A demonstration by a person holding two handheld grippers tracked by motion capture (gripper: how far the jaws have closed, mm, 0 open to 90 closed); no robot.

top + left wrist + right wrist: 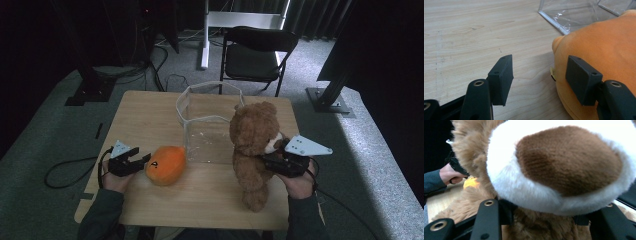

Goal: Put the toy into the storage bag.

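Gripping teddy bear (252, 150) upright with right gripper (274, 161) | left gripper (142, 161) jaws apart, one pad against orange plush (166, 165)

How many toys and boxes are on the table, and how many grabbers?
Stuffed toys: 2, the brown teddy bear and the orange plush toy
See-through containers: 1, the clear plastic bin
Grabbers: 2, the left gripper and the right gripper
Total: 5
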